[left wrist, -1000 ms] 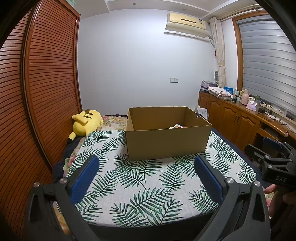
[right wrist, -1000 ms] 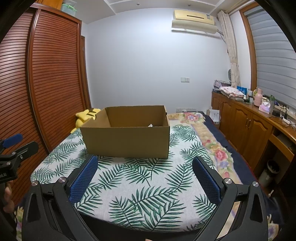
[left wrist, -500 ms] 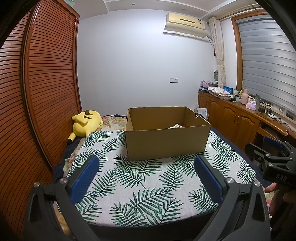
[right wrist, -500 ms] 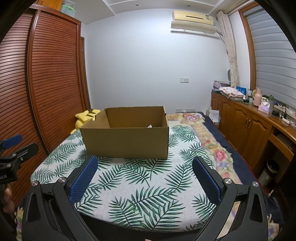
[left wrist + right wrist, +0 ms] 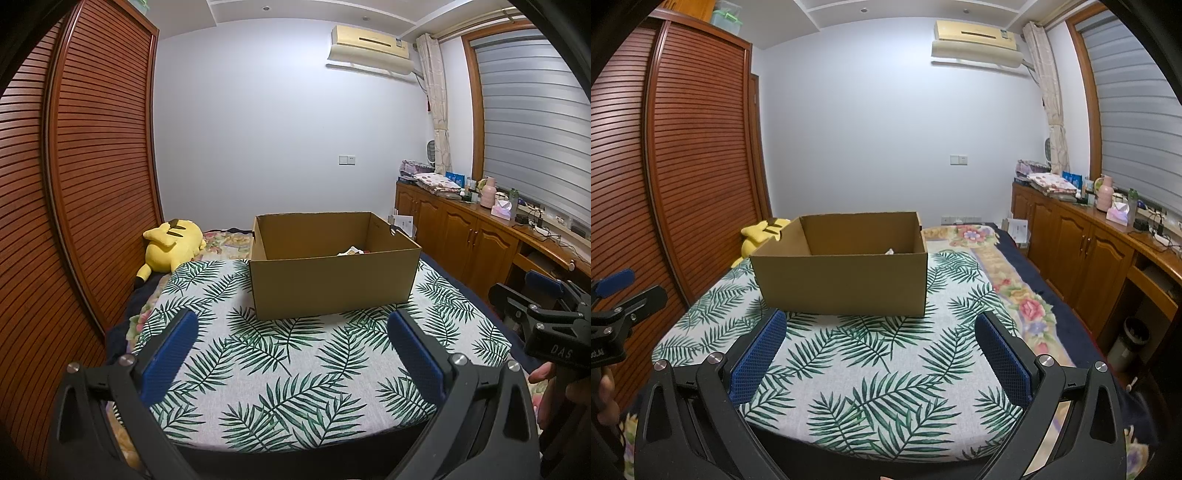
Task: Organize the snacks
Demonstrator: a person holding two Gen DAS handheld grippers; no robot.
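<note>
Readable text: 1 clear item. "DAS" in pale capitals on the black body of the right gripper (image 5: pixel 546 295), seen at the right edge of the left wrist view.

Partial lettering on the black body of the left gripper (image 5: pixel 617 291), at the left edge of the right wrist view; cut off by the frame, not legible.

Small label on the air conditioner (image 5: pixel 370 38), too small to read.

Cardboard box (image 5: pixel 334 280): plain faces.

left tongs (image 5: pixel 291 334) edged slightly nearer cardboard box (image 5: pixel 332 288)
</note>
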